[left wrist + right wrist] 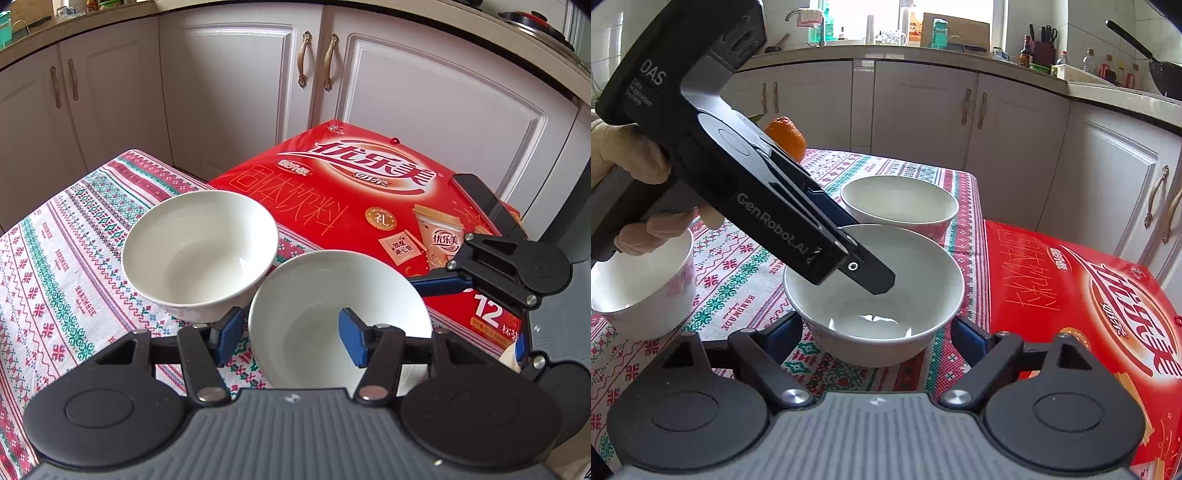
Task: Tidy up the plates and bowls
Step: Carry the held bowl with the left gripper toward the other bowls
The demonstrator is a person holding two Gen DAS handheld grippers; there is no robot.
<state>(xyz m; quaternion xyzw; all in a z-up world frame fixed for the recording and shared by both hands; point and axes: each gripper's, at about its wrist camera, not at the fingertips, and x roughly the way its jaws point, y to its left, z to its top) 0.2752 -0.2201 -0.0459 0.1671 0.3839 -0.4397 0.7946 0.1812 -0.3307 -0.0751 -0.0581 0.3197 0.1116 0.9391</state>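
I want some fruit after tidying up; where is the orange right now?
In the right wrist view the orange sits at the far left of the patterned tablecloth, behind the left gripper and left of the far bowl.

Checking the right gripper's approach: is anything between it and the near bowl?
Nothing does: the right gripper straddles the near bowl. The left gripper, though, has one finger inside that bowl and one outside its rim.
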